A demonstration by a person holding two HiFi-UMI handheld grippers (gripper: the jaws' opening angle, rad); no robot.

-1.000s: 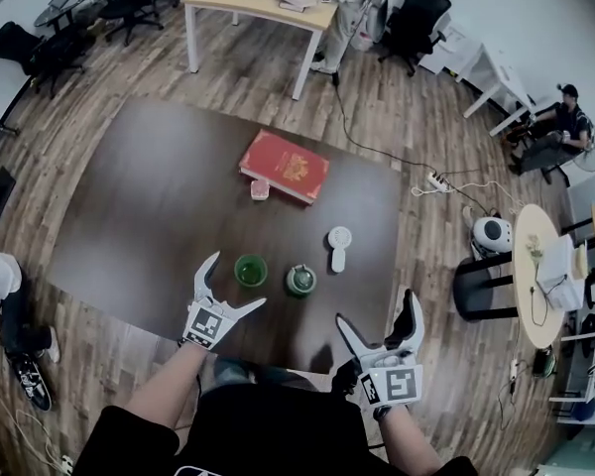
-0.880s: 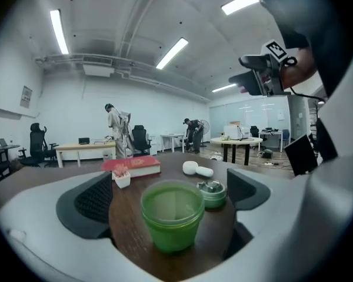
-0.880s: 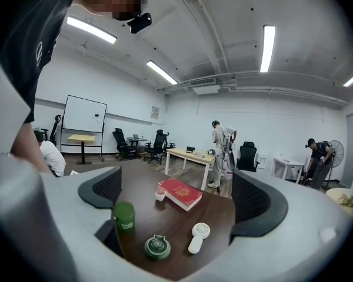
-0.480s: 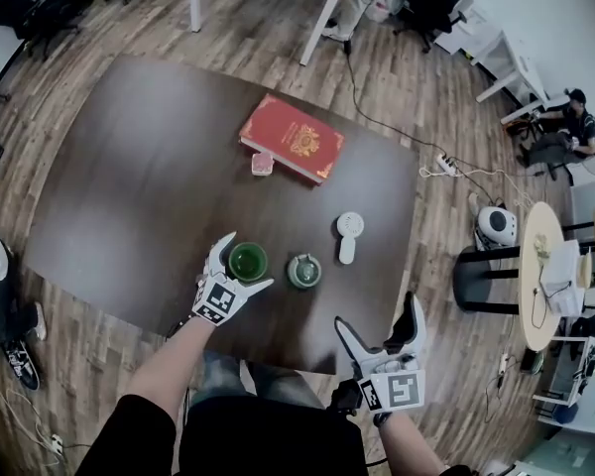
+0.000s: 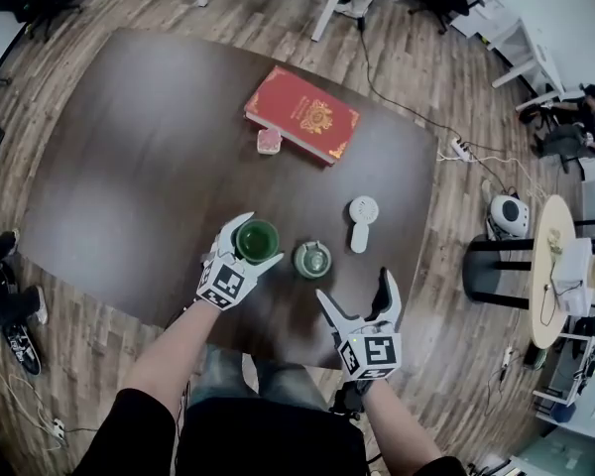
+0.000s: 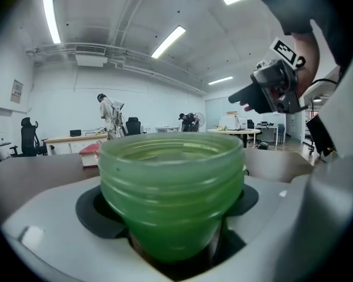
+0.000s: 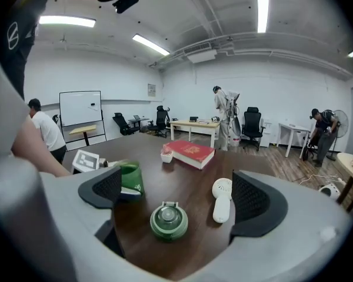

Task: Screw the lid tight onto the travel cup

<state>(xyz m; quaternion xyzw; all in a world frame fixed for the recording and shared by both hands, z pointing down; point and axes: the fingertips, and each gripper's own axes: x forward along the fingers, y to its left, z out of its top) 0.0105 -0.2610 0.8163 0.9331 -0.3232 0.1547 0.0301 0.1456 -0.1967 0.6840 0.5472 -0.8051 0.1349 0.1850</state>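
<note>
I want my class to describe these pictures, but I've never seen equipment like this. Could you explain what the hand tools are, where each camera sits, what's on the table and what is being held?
There is no robot here: a person holds a two-jawed gripper in each hand. The head view comes from a camera on the person's head, looking down at the dark table. The other two cameras ride on the grippers and look along their jaws.

On the table lie a red book, a small pink object beside it, a white handheld fan and a green lid.

The left gripper has just been closing its jaws on the open green cup, which appears gripped between them. The right gripper is open and empty, with the lid ahead of it.
</note>
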